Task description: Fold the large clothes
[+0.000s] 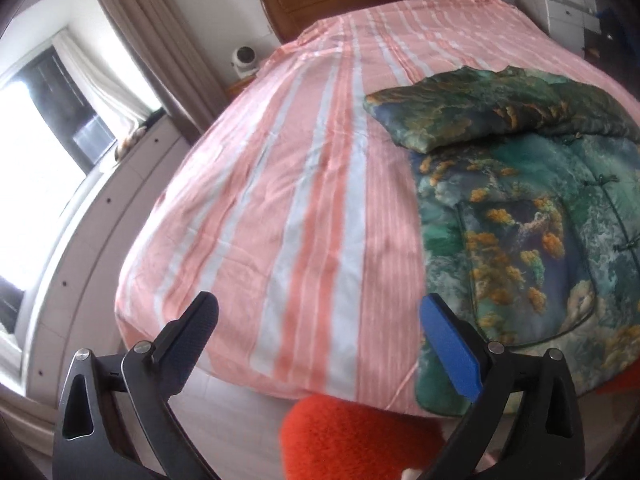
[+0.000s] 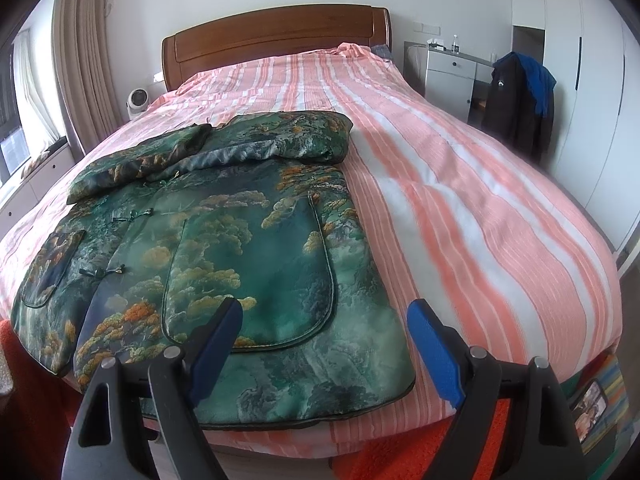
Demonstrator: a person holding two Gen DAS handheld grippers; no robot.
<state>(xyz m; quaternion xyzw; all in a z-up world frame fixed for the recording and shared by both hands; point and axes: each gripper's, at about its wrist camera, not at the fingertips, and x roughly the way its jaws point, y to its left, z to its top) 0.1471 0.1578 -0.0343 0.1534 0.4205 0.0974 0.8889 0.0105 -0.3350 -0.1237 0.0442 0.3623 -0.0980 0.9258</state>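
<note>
Nearest, the right hand-held gripper (image 2: 324, 344) hangs with its jaws spread wide and nothing between them, over the hem of the green patterned jacket (image 2: 224, 248). The left hand-held gripper (image 1: 320, 340) is likewise agape and empty, over bare bedspread just beside the jacket (image 1: 532, 216). The jacket lies front up at the foot of the bed (image 2: 460, 184), both sleeves folded across its upper part. Beyond stands the wooden headboard (image 2: 276, 40).
</note>
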